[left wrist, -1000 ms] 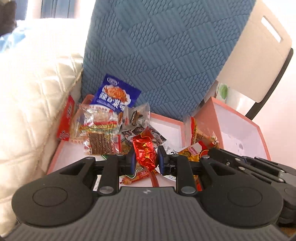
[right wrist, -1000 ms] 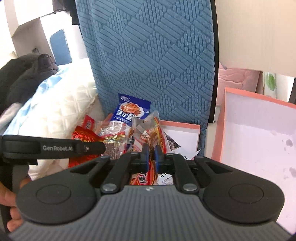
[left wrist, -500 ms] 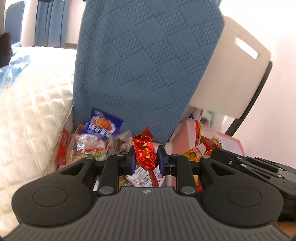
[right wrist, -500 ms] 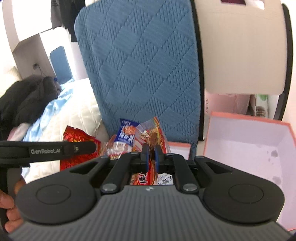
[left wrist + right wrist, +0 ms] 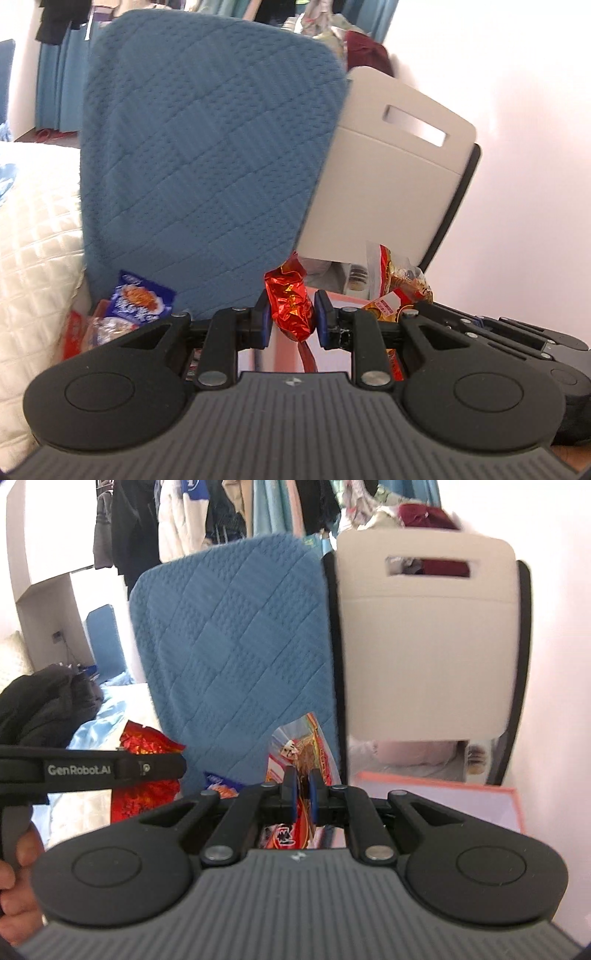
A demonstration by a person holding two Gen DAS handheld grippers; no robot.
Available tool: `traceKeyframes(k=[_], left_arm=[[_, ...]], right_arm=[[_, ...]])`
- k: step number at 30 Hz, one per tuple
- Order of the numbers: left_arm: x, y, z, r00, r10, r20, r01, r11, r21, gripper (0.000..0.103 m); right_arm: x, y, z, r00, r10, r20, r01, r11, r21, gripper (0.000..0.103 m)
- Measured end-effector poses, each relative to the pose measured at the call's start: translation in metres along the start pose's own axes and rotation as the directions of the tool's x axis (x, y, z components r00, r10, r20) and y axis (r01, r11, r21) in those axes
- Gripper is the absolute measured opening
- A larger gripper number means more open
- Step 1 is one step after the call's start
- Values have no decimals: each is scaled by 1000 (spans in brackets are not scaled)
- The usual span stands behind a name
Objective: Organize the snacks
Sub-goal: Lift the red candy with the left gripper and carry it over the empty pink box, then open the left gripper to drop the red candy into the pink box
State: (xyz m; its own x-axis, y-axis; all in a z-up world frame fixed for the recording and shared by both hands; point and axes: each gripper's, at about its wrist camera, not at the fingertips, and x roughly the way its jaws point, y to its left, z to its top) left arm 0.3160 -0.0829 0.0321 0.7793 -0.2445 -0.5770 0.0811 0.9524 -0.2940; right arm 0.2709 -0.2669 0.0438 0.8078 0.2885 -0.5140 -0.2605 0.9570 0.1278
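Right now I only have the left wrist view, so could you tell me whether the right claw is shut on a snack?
Observer: Yes, the right claw is shut on a clear packet with red print, which is pinched between both pads.
Operator: Thank you. Is the box open on that side?
Observer: It is. The pink-rimmed box sits to the right of that claw, with its pale inside showing.
Operator: And is there anything to the far left?
Observer: A black garment lies on the bed.
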Motion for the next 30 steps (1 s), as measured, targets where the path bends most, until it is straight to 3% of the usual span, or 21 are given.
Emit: traceKeyframes(k=[11, 20, 30], left_arm=[[53, -60, -24, 994, -95, -62, 96, 995, 19, 27], [115, -88, -61, 982, -106, -157, 108, 994, 5, 27], [165, -88, -102, 968, -107, -229, 100, 994, -42, 27]], right_arm=[[6, -63, -19, 996, -72, -58, 75, 996, 43, 10], [29, -115, -54, 980, -113, -162, 126, 989, 76, 10], [69, -153, -102, 950, -98, -295, 128, 988, 86, 10]])
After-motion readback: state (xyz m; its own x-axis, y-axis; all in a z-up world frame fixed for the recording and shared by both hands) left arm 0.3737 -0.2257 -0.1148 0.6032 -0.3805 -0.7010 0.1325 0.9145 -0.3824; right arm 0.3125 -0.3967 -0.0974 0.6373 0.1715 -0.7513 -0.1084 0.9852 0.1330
